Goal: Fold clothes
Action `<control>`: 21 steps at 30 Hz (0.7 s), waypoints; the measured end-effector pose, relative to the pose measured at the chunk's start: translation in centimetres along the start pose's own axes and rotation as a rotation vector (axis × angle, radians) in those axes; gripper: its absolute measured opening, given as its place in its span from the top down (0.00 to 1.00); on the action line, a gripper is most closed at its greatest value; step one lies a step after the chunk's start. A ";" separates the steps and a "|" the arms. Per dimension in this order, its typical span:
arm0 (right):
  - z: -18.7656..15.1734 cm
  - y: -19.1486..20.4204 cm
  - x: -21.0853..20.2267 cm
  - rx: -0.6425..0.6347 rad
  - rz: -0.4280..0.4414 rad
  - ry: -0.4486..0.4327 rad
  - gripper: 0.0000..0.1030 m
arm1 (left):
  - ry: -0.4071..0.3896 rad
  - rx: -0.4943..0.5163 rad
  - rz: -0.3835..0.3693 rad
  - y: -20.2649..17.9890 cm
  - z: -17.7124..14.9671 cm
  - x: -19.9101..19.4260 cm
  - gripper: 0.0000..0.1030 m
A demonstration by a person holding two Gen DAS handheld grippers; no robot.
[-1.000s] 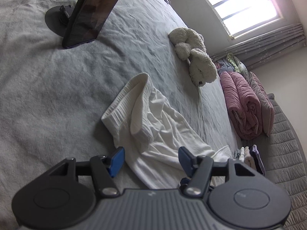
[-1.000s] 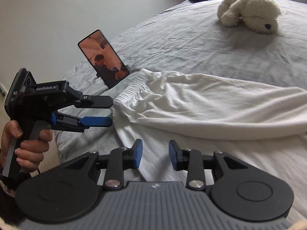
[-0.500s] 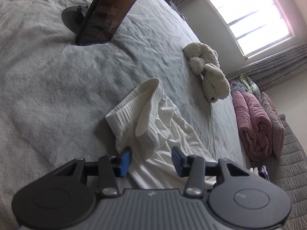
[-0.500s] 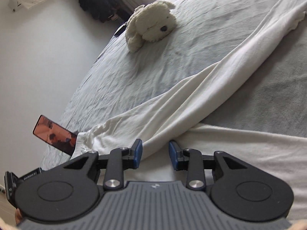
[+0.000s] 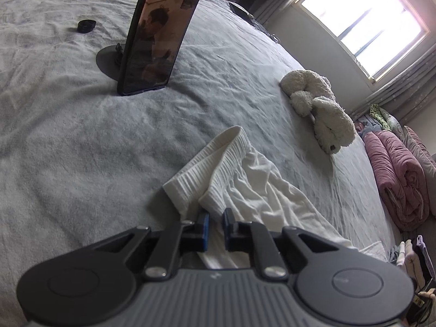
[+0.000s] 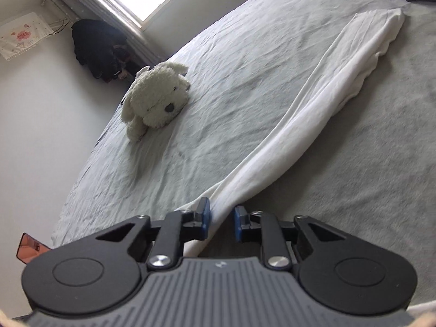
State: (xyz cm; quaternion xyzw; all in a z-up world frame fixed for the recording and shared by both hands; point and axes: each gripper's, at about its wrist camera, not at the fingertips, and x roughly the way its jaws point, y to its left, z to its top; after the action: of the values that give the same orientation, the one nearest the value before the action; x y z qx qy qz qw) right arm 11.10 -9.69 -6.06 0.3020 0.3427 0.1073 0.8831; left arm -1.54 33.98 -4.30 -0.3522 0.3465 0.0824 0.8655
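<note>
Your left gripper (image 5: 214, 224) jaws narrowed, now pinching trousers (image 5: 245, 190) waistband; right gripper (image 6: 220, 219) jaws close around leg. Both grips forming, ready to lift.

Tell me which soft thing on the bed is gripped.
The white trousers, pinched at the ribbed waistband by the left gripper; the plush dog lies apart, untouched.

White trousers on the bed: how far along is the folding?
Barely started. Nothing looks folded: the white trousers lie stretched along the bed. In hand: the left gripper pinches the ribbed waistband, and the right gripper straddles a leg. Every fold remains.
</note>
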 end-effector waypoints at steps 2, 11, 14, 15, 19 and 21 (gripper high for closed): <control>0.3 0.0 -0.6 -0.015 -0.008 -0.026 0.93 | -0.009 -0.004 -0.019 0.0 0.3 -0.2 0.91; 0.9 4.1 -5.5 -0.230 -0.006 -0.207 0.93 | -0.047 -0.018 -0.105 0.1 1.6 -1.0 0.92; 0.4 5.5 -7.1 -0.298 -0.005 -0.254 0.93 | -0.053 -0.009 -0.125 0.4 2.3 -1.0 0.92; 0.2 6.0 -7.4 -0.322 -0.009 -0.264 0.93 | -0.049 -0.004 -0.131 0.5 2.5 -1.1 0.92; -1.2 7.0 -8.6 -0.417 -0.031 -0.276 0.93 | -0.014 0.028 -0.145 1.0 3.2 -1.1 0.92; -2.2 7.2 -9.0 -0.460 -0.045 -0.261 0.93 | 0.004 0.035 -0.143 1.4 3.5 -1.0 0.92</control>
State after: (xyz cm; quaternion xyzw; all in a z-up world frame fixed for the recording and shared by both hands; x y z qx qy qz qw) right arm 3.12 -6.51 1.88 0.0969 0.1992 0.1228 0.9674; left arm -0.95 37.46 -2.67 -0.3609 0.3234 0.0138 0.8746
